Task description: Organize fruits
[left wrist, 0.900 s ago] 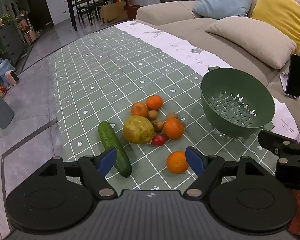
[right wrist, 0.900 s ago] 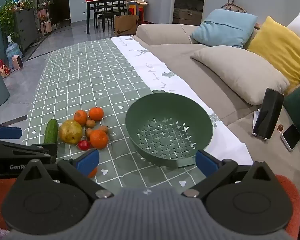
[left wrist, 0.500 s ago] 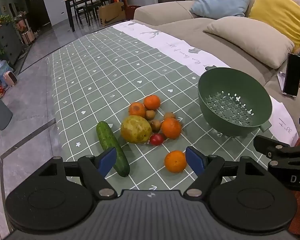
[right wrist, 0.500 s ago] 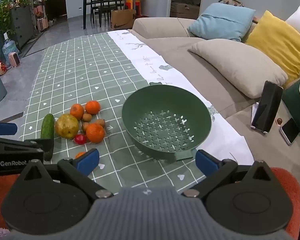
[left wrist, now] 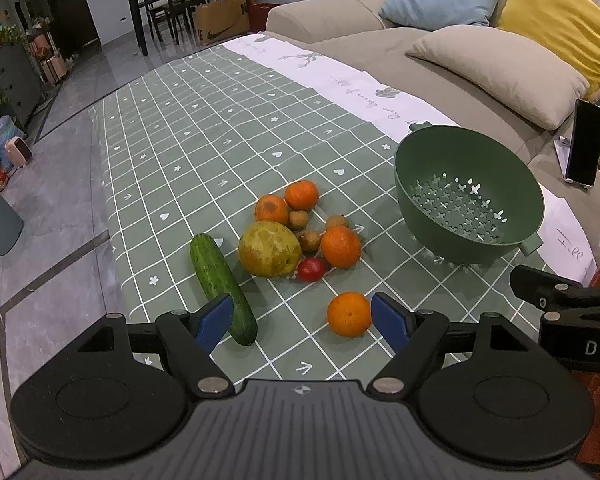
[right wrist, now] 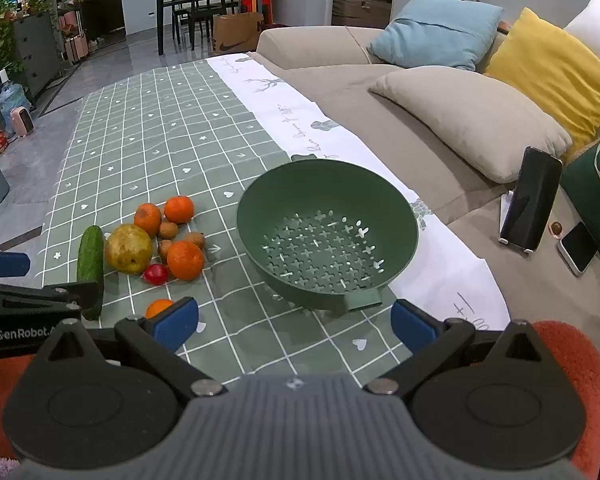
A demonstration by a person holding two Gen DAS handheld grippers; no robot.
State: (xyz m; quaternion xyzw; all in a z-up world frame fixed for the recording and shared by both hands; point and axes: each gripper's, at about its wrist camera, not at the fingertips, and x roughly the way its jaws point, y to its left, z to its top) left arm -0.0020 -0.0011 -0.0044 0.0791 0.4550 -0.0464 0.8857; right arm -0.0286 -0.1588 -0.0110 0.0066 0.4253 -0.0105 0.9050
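Nothing sits in the green colander (right wrist: 327,236) yet; the fruit pile lies left of it. Both the left gripper (left wrist: 302,322) and right gripper (right wrist: 295,322) have fingers spread, empty. Likely first step: close on the lone orange (left wrist: 349,314).

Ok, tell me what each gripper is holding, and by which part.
Nothing. The left gripper and right gripper are both open and empty, above the table.

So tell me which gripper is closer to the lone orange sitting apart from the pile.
Left. The left gripper hangs open with the lone orange just ahead, beside its right finger. The right gripper faces the green colander, with the orange off past its left finger.
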